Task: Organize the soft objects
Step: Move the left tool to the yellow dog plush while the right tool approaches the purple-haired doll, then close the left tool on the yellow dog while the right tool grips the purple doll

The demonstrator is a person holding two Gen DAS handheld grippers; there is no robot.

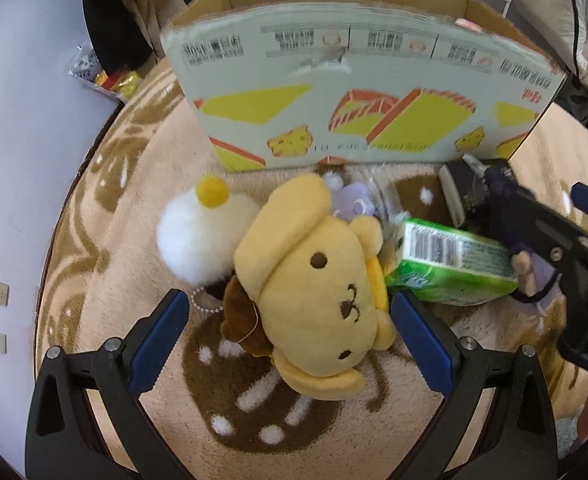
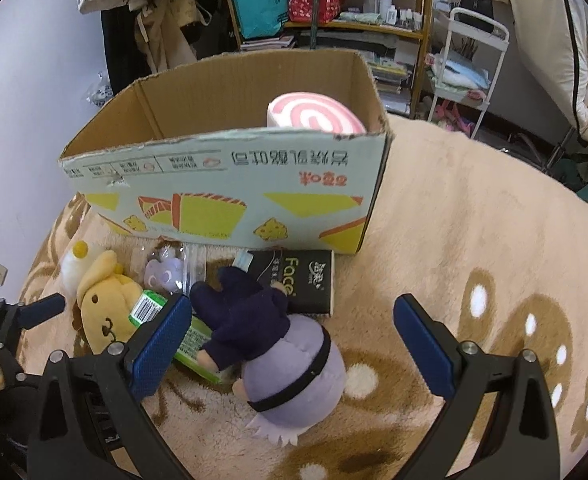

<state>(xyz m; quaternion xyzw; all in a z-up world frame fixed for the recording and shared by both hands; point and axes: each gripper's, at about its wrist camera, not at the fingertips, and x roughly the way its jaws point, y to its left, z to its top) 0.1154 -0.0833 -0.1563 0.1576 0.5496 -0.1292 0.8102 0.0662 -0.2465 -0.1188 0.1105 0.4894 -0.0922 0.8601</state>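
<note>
A yellow dog plush (image 1: pixel 314 288) lies on the beige blanket between the blue pads of my open left gripper (image 1: pixel 290 312); it also shows in the right wrist view (image 2: pixel 106 316). A purple-haired doll in dark clothes (image 2: pixel 278 352) lies between the pads of my open right gripper (image 2: pixel 294 320), nearer the left pad; the doll shows partly in the left wrist view (image 1: pixel 528 268). A white fluffy ball with a yellow pompom (image 1: pixel 198 232) lies left of the dog. A cardboard box (image 2: pixel 222 184) stands behind, holding a pink swirl cushion (image 2: pixel 314 116).
A green tissue pack (image 1: pixel 450 264) lies between dog and doll. A black "Face" tissue pack (image 2: pixel 298 280) and a small bagged purple toy (image 2: pixel 166 272) lie by the box. Shelves, hanging clothes and a white cart (image 2: pixel 466 64) stand behind. A wall is at the left.
</note>
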